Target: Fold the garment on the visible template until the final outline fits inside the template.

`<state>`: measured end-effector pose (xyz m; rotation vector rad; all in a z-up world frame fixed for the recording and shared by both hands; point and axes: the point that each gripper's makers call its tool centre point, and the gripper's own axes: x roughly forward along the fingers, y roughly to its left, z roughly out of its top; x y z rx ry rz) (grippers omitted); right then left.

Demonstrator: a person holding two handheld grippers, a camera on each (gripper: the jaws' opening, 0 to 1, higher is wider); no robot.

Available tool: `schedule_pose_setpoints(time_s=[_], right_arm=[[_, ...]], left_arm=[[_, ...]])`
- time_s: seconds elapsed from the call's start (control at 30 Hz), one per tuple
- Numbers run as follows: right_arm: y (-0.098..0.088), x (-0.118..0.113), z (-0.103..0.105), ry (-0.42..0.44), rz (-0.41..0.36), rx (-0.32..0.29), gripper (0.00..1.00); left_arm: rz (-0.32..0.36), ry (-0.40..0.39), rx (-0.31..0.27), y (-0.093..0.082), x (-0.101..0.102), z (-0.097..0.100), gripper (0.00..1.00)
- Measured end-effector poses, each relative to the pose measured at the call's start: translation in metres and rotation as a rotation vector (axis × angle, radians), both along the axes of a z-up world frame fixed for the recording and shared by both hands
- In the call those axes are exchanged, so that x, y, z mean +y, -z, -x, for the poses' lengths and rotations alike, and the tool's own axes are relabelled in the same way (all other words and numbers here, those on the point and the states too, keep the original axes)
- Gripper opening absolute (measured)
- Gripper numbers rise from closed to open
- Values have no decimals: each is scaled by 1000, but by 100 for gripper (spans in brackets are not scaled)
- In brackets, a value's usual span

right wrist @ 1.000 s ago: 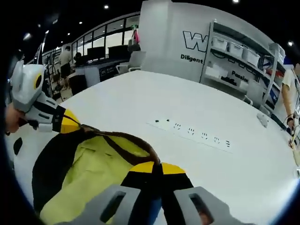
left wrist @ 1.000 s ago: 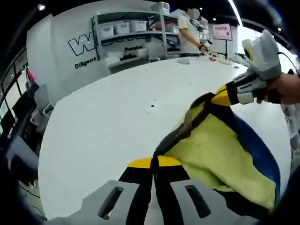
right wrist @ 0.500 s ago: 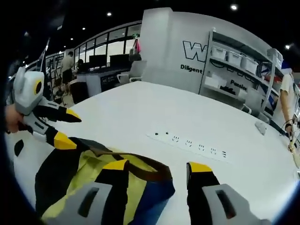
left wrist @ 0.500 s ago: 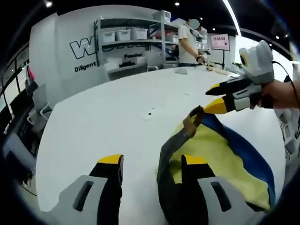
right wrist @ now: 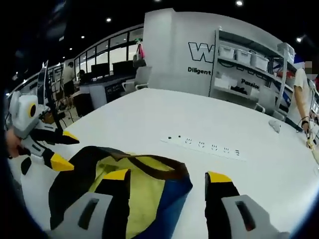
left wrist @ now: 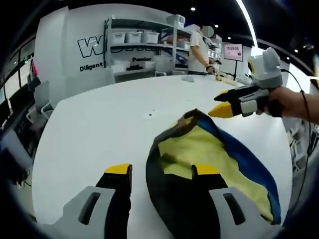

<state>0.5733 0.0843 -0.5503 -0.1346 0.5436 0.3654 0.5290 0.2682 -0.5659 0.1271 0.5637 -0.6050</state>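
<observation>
Yellow garment (left wrist: 209, 164): lies crumpled on the white table (left wrist: 99, 129), dark and blue edges, just ahead of both grippers
Left gripper (left wrist: 162, 172): jaws wide apart, holding nothing, right jaw over the cloth
Right gripper (right wrist: 167, 177): jaws wide apart, holding nothing
Power strip (right wrist: 207, 146): beyond the garment

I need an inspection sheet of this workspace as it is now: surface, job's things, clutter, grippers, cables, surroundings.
Surface: white table, large and plain; no template outline seen.
Job's things: garment, yellow, blue and black with a brown trim, lying bunched on the table.
Clutter: power strip set in the table.
Grippers: left gripper open over the garment; right gripper open over it too.
Cables: nothing seen.
Surroundings: shelving with bins, a person standing at the far edge.
</observation>
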Motion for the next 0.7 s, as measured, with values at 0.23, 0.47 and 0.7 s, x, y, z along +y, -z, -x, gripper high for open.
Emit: schedule_pose_setpoints(time_s=[0.23,0.47,0.7], right_arm=[[-3,7,14,-17,3,-16,58],[-9,10,20,-13,2,-21,58],[5,11,29,-33,3,-13,58]], left_arm=[[71,-62,12,3,11,14,39],[103,-66,17,2,12,29,39],[135,-110,30,8,19,45,36]])
